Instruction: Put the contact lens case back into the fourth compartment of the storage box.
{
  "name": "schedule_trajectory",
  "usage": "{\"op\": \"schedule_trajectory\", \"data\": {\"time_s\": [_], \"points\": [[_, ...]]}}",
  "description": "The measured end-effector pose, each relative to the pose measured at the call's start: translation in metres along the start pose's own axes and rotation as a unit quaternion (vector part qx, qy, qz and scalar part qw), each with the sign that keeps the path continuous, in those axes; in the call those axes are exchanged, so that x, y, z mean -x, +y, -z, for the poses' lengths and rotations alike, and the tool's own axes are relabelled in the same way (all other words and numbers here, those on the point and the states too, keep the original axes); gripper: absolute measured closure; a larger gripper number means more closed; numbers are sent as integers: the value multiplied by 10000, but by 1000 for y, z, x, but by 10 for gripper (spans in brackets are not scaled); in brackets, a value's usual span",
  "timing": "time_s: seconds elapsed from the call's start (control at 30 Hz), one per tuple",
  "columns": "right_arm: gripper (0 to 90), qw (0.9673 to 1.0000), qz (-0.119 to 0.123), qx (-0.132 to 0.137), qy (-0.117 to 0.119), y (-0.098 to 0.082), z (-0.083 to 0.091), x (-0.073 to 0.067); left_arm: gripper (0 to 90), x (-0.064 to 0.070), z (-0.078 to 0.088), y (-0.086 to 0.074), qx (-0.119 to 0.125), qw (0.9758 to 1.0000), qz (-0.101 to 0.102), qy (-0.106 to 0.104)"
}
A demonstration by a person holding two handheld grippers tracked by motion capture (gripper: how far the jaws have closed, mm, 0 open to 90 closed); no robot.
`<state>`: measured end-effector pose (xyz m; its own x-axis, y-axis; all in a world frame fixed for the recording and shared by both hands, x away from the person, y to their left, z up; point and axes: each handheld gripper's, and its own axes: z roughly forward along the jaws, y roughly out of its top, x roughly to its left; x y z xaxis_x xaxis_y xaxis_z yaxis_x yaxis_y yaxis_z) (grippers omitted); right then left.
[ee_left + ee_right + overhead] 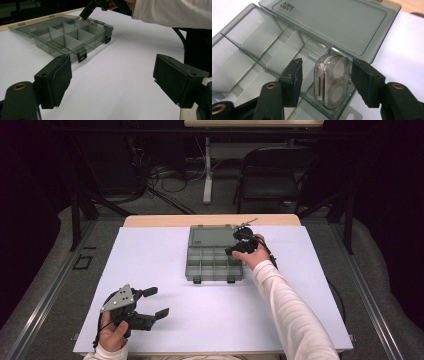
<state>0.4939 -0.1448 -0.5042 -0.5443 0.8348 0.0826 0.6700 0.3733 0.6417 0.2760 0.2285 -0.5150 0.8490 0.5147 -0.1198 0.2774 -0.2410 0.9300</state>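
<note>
Clear plastic, the small case point(333, 81) sits on edge in a corner compartment of the smoky organizer box point(249, 50). Our right gripper point(325, 78) straddles it, jaws parted, pads off; we lift straight up without nudging it. Our left gripper point(112, 85) rests spread wide, well apart.

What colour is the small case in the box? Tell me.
Clear with white inside; right gripper view shows it best.
</note>
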Motion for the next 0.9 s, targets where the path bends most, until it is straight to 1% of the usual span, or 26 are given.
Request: {"op": "schedule_trajectory", "data": {"time_s": [0.07,0.13,0.2,0.23,0.27,0.3,0.33,0.37,0.43,0.57,0.6,0.7,0.77,0.8,0.9], "points": [[406,10000,-7,33,-24,0,3,1,160,0,0,0,-5,10000,11,8],[394,9999,-100,54,-39,0,4,1,160,0,1,0,8,10000,17,13],[353,9997,-226,16,72,0,6,1,160,0,1,0,1,10000,3,10],[338,9996,-243,44,95,0,6,2,160,0,1,0,-1,10000,-17,5],[321,9997,-222,20,75,0,7,2,160,0,1,-1,6,10000,-26,6],[297,9997,-240,55,57,0,8,1,160,1,2,-1,29,10000,-14,1],[276,9997,-247,44,67,0,9,1,160,1,2,-1,29,10000,8,-12],[262,9996,-279,70,75,0,10,1,160,1,3,-1,22,10000,-3,21],[228,9994,-298,120,97,1,11,1,160,1,4,-1,22,10000,2,19],[139,9995,-260,137,74,1,14,-1,160,1,4,-1,41,10000,-34,-10],[140,9996,-257,137,47,1,15,-1,160,2,4,-1,30,10000,-29,16],[140,9994,-307,152,78,1,17,-3,160,2,4,-1,30,10000,-29,18],[137,9995,-287,143,59,1,19,-4,160,1,4,-1,42,10000,-40,-18],[134,9994,-291,163,85,1,20,-5,160,2,4,-1,31,10000,-41,16],[129,9994,-277,193,96,0,24,-8,160,2,4,-1,32,10000,-40,6]]}}
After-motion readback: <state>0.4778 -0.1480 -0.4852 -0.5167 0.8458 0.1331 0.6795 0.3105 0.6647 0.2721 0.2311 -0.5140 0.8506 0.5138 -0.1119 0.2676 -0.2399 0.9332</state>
